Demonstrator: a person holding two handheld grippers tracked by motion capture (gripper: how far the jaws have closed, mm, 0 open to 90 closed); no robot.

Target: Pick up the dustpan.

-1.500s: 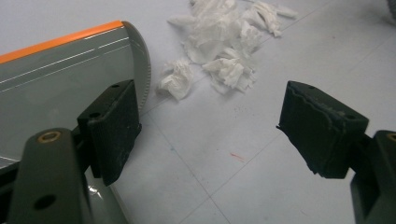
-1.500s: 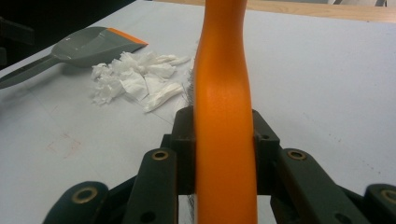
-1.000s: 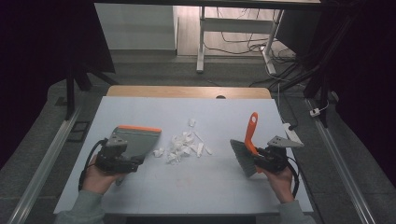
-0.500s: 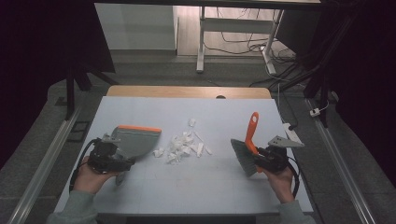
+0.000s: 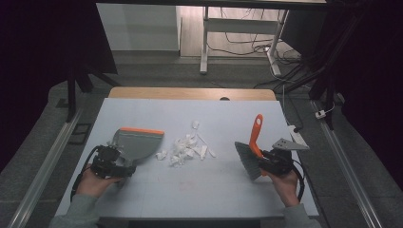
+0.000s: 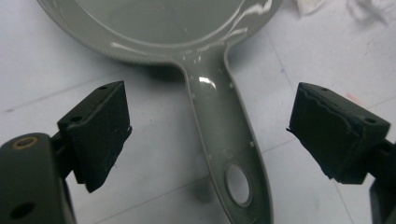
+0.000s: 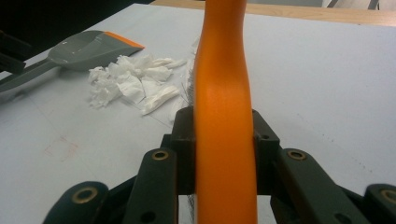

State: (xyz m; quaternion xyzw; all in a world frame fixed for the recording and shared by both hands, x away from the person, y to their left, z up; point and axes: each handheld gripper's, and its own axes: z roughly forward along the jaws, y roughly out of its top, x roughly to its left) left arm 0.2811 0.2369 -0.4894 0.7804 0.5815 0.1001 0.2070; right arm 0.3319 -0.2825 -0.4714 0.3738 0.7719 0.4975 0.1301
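Your left tongs (image 6: pixel 210 135): jaws just opened wide, dustpan (image 5: pixel 138 145) handle lying between the pads, untouched, flat on the tabletop (image 5: pixel 199 190). Your right tongs (image 7: pixel 223 133): clamped on the orange brush (image 5: pixel 252 152) handle, bristles down. Paper scraps (image 5: pixel 185 148): heaped between dustpan and brush.

In the high view the pale worktop (image 5: pixel 199 185) is evenly and fairly brightly lit from above, while the surroundings at both sides fall off into near black and the picture is soft, with little fine detail. The left gripper view is sharp on the glossy grey dustpan (image 6: pixel 219 116), whose handle carries small white glare spots and throws a soft shadow. In the right gripper view the orange brush handle (image 7: pixel 224 140) close to the lens is slightly blurred.
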